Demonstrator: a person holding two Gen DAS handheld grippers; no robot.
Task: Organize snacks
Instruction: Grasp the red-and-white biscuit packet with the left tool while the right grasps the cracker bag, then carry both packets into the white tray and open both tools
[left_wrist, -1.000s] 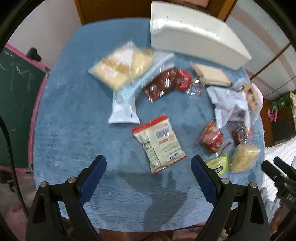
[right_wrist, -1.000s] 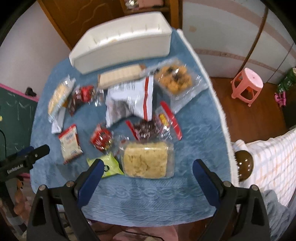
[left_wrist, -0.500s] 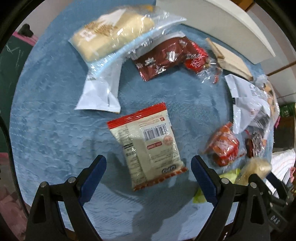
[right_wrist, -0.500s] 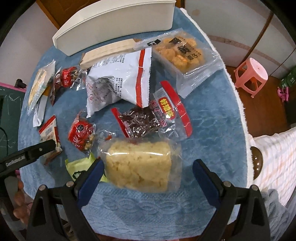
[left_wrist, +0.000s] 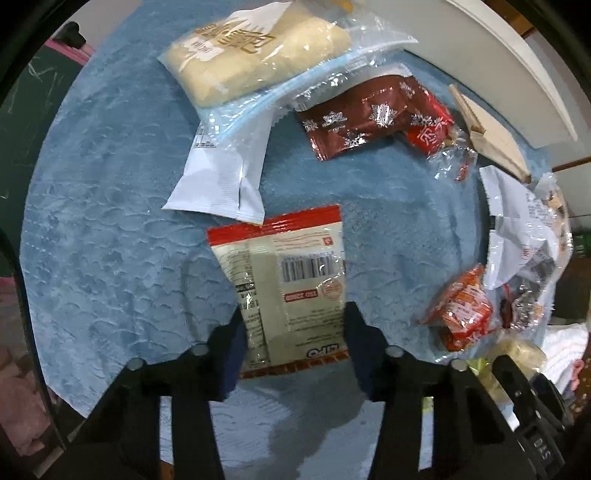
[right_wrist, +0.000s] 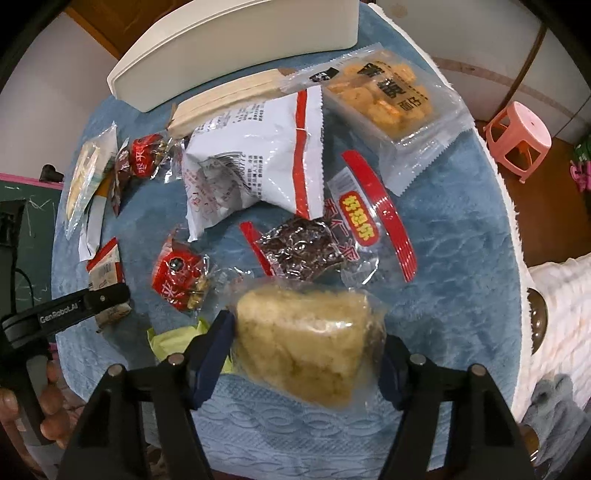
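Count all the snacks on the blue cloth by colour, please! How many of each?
See-through packs (rice cake in the right gripper, cookies, dark fruit, bread): 4
Red packets: 3
White packets: 2
Cream packet with red ends, in the left gripper: 1
Green packet: 1
Beige box: 1
Total: 12

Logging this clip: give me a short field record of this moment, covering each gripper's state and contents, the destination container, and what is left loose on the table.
left gripper: shut on the red-edged barcode packet, packet flat on the cloth
right gripper: shut on the clear-wrapped rice cake, its near end tilted up
container: white bin at the far edge; contents not visible
surface: blue textured cloth
loose snacks: white bag with red stripe, dark jerky packet, tray of golden pastries, red candy pack, brown snowflake packet, pale bread pack
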